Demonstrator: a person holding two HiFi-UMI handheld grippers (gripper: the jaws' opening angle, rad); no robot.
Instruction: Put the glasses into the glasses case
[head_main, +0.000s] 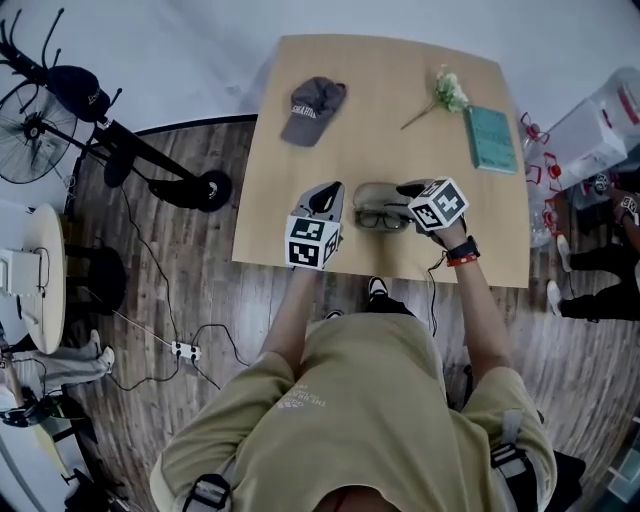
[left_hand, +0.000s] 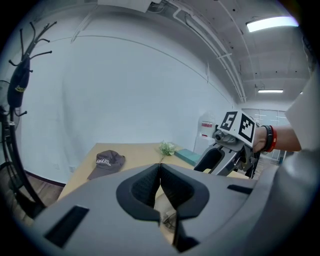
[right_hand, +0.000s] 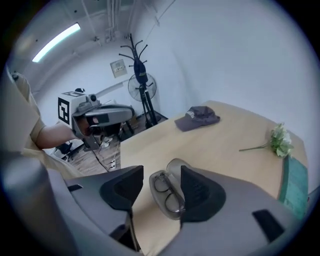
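A grey glasses case (head_main: 378, 200) lies open near the table's front edge, with dark-framed glasses (head_main: 378, 219) inside its tray. In the right gripper view the case (right_hand: 161, 202) and glasses (right_hand: 166, 192) lie on the table below and between the open jaws of my right gripper (right_hand: 162, 171), which hangs above them without touching. My right gripper (head_main: 407, 189) is at the case's right end. My left gripper (head_main: 329, 190) hovers at the case's left end; its jaws (left_hand: 160, 167) are shut with nothing between them. A bit of the glasses (left_hand: 170, 220) shows under them.
On the wooden table (head_main: 300, 200) a dark cap (head_main: 313, 107) lies at the far left, a flower sprig (head_main: 446, 92) and a teal book (head_main: 490, 138) at the far right. A fan and coat stand (head_main: 40, 110) are on the floor to the left.
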